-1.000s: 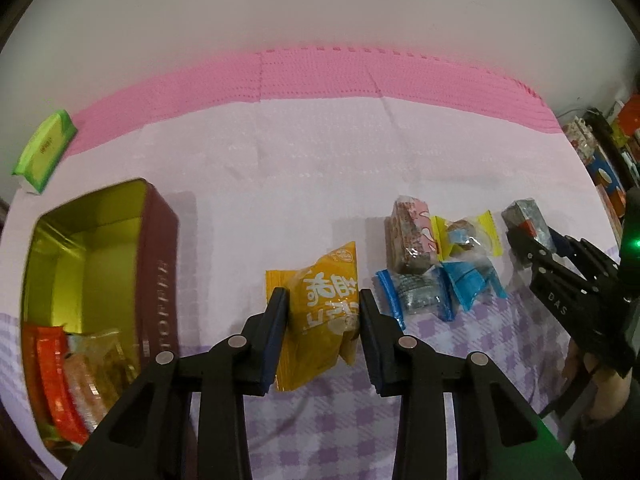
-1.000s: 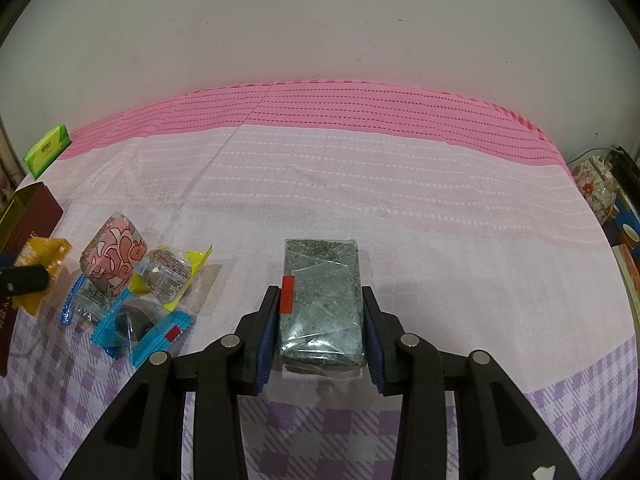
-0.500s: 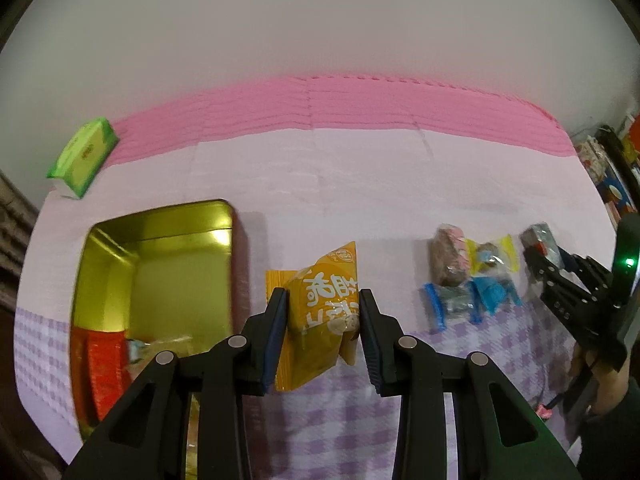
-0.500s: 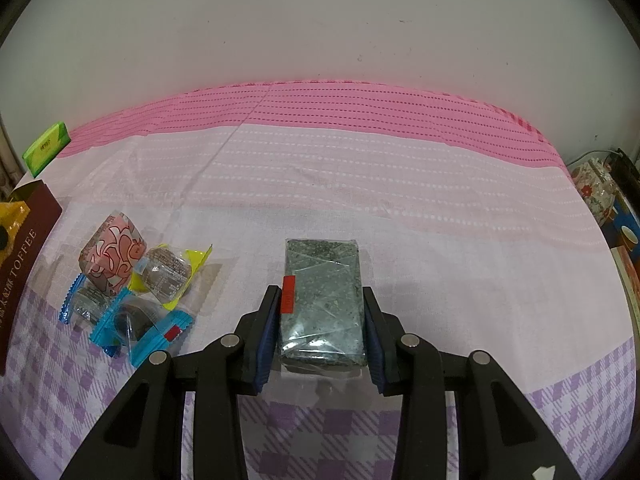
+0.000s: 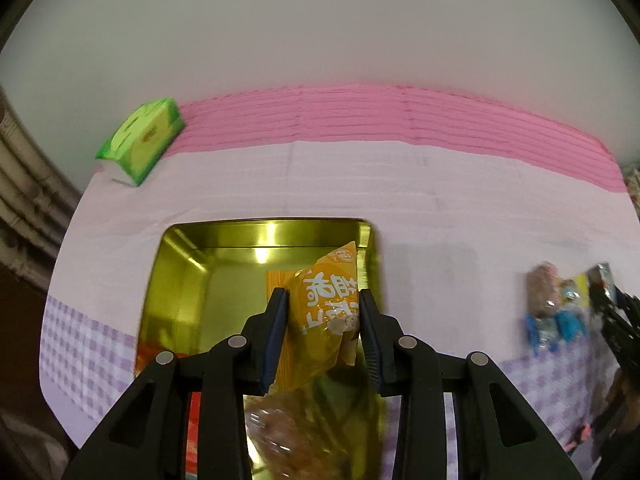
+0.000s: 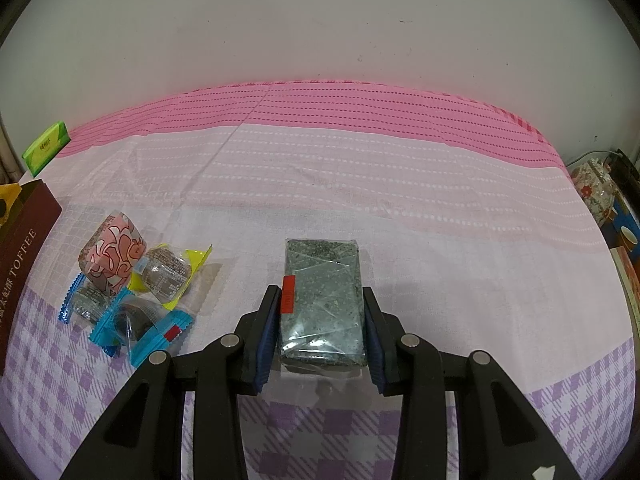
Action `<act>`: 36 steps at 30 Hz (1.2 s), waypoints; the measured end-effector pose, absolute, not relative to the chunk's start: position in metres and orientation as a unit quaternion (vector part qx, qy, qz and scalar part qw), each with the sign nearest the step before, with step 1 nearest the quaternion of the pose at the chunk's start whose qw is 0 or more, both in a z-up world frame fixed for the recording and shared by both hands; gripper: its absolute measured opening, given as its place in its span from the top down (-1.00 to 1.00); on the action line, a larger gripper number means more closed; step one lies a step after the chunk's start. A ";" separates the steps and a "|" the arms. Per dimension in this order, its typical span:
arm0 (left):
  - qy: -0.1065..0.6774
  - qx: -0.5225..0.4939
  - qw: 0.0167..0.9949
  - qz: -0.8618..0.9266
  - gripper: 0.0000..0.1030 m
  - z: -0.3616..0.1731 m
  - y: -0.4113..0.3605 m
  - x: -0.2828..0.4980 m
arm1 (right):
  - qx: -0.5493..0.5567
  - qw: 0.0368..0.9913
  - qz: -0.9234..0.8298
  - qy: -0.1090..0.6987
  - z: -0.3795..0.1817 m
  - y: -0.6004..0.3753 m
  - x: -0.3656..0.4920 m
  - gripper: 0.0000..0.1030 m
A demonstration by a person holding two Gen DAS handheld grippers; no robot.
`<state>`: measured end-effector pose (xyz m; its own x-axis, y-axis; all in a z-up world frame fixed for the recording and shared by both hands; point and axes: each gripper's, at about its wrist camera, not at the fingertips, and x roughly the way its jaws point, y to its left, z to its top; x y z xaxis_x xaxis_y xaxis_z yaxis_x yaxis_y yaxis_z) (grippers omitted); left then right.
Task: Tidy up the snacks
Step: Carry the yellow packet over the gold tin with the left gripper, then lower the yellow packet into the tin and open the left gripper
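I am carrying the crinkly orange snack packet, pinched in my left gripper, over the gold metal tin; next I need to release it inside. My right gripper is clamping the grey-green wrapped bar on the pink tablecloth.

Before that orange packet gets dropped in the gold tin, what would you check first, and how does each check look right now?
1. Left hand-held gripper has a firm hold on the orange packet: ok, both pads press its sides.
2. Packet is over the gold tin: ok, the open tin shows behind and below it.
3. Room in the tin: ok, the far part is bare; other snacks fill the near end.
4. Packet will clear the tin's right wall: cannot tell, it hangs close to that wall.
5. Right hand-held gripper is out of the way: ok, off to the right, shut on the grey-green bar.
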<state>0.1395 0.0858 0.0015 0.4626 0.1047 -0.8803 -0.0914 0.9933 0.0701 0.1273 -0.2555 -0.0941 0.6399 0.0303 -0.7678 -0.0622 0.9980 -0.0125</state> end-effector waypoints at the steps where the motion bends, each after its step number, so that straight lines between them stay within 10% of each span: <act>1: 0.517 0.004 0.854 0.062 0.30 0.000 0.090 0.141 | -0.019 0.905 0.026 0.424 -0.094 -0.256 0.127 0.30; 36: 0.550 0.012 0.824 0.140 0.25 -0.049 0.159 0.157 | -0.021 0.905 0.021 0.424 -0.094 -0.257 0.128 0.23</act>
<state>0.1567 0.1585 -0.0495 0.3569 0.2434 -0.9019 -0.2165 0.9607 0.1736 0.1280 -0.2573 -0.0941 0.6395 0.0205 -0.7685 -0.0553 0.9983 -0.0194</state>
